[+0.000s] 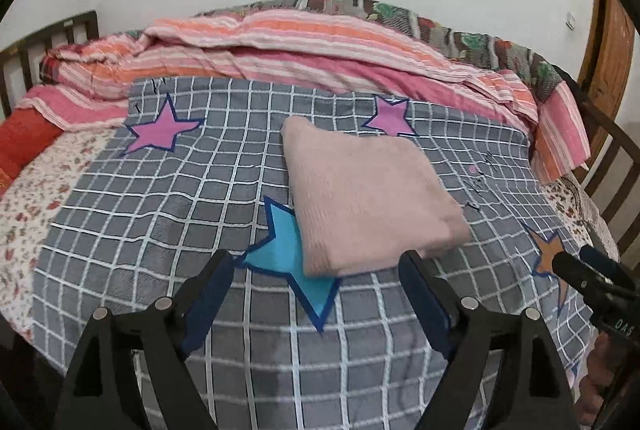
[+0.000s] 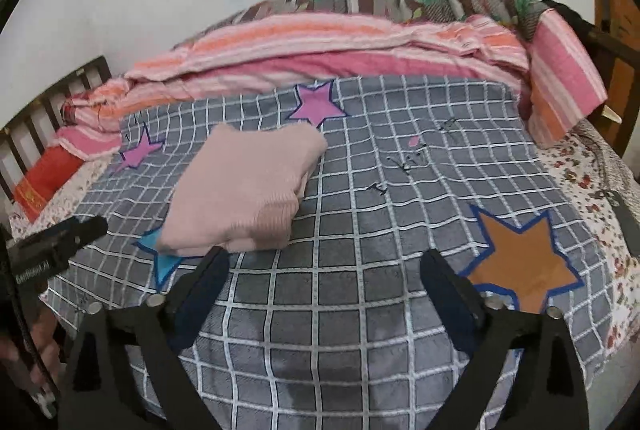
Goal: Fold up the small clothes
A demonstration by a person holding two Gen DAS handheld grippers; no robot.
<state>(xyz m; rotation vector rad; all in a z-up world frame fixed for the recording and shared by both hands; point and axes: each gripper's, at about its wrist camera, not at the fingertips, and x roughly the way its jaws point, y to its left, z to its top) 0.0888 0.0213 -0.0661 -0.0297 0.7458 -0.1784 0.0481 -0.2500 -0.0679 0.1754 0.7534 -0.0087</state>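
Note:
A pale pink knitted garment (image 1: 368,189) lies folded into a thick rectangle on the grey checked blanket (image 1: 168,197), partly over a blue star. It also shows in the right wrist view (image 2: 248,189). My left gripper (image 1: 320,262) is open and empty, just in front of the garment's near edge. My right gripper (image 2: 324,258) is open and empty, to the right of the garment and above the blanket. The right gripper's tip (image 1: 592,274) shows at the right edge of the left wrist view. The left gripper's tip (image 2: 68,238) shows at the left of the right wrist view.
A pink and orange striped quilt (image 1: 304,49) is bunched along the bed's far side against the white wall. A red cushion (image 1: 24,141) lies at the far left. Wooden bed rails (image 1: 48,33) stand at both ends. An orange star (image 2: 520,262) marks the blanket at right.

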